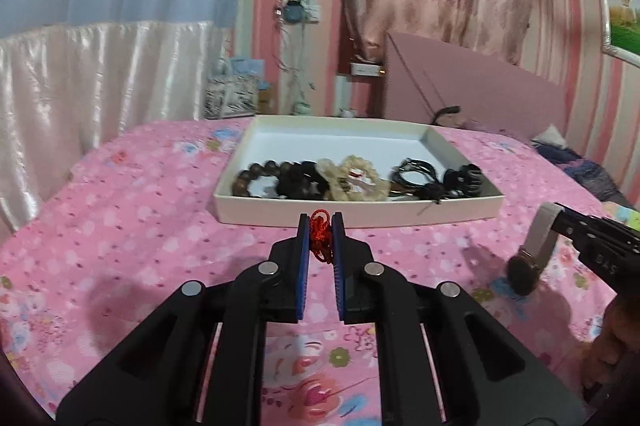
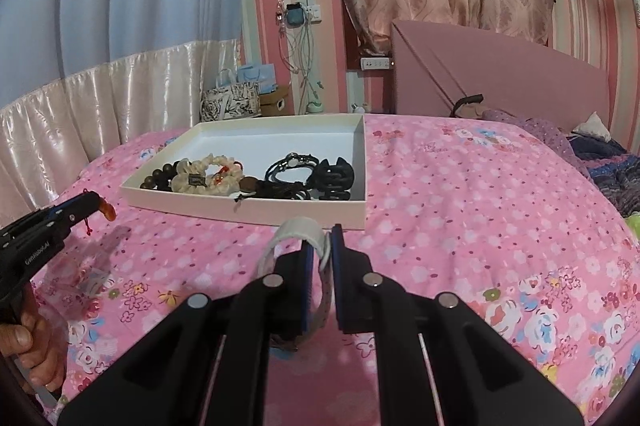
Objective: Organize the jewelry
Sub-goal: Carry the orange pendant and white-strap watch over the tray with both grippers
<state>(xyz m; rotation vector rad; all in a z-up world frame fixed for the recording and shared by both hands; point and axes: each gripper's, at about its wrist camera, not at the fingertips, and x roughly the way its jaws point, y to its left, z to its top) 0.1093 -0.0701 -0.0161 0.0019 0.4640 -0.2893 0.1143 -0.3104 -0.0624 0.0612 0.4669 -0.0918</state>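
The left tongs are clamped together on a knotted red cord, which is pinched between the blue pads with its loops bunched above and below the grip. From the right wrist view an orange bead or pendant is seen hanging at the tip of these tongs, so the cord is judged to belong to a small charm piece; it is held by the string, probably because the string is the only part thin enough to be caught.

The right tongs are likewise closed, on a pale watch strap, whose loop arches up and to the left of the pads. In the left wrist view the dark round watch face is seen dangling below the strap, clear of the bedspread. A strap grip lets the heavy face hang free rather than slip.

Both pieces are carried just in front of the near wall of the white tray, which lies on the bed. Inside the tray, along that near wall, a dark bead bracelet, a cream scrunchie, black cords and a black claw clip are laid in a row; the far half of the tray is bare. The two held pieces are judged to be meant for the tray next.

A hand is seen on the left handle.
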